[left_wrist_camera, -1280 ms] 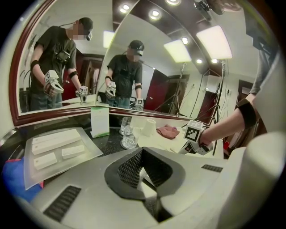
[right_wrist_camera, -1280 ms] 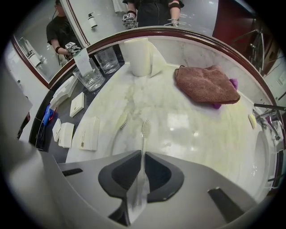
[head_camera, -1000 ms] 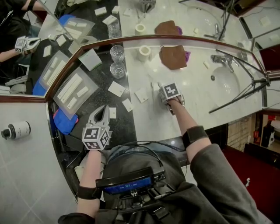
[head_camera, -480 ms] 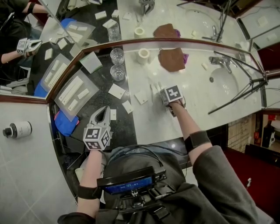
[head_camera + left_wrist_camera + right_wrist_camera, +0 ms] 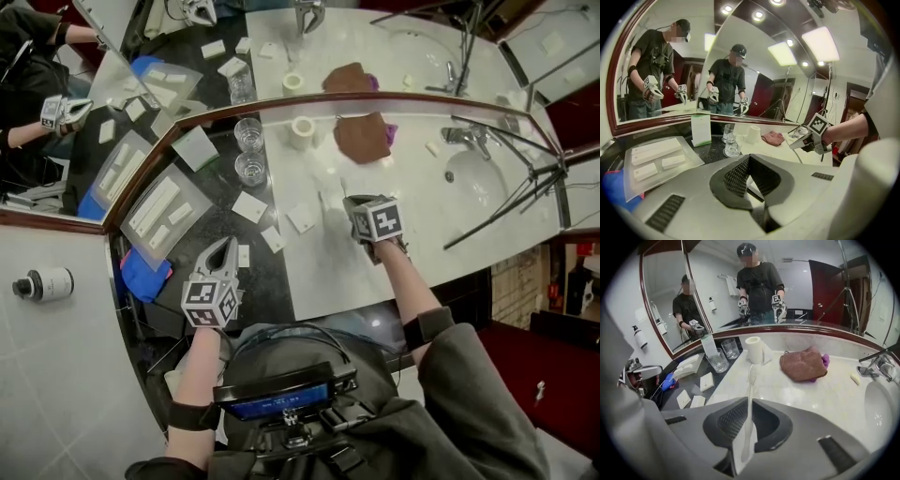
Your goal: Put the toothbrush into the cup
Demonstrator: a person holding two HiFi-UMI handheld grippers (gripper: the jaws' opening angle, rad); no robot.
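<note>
A white toothbrush [image 5: 749, 394] stands upright between the jaws of my right gripper [image 5: 746, 430], bristle head up, and the jaws are shut on its handle. That gripper [image 5: 352, 204] hangs above the pale marble counter [image 5: 412, 234], tilted steeply down. A white cup [image 5: 753, 349] stands beyond it near the mirror, also seen from above as the white cup [image 5: 302, 130]. Two clear glasses [image 5: 717, 361] stand to its left on the dark part of the counter. My left gripper [image 5: 749, 163] is shut and holds nothing, low over the dark counter edge, where the left gripper [image 5: 222, 251] points away from me.
A brown cloth [image 5: 361, 137] lies right of the cup. Sink [image 5: 480, 180] and tap [image 5: 463, 135] are at the right, with tripod legs [image 5: 506, 208] across them. A tray [image 5: 165, 207] of white packets, loose white sachets [image 5: 250, 193] and a blue cloth [image 5: 142, 276] lie left.
My right gripper has lifted off the counter with the toothbrush in it and tipped to a different angle. The left gripper has stayed where it was.
</note>
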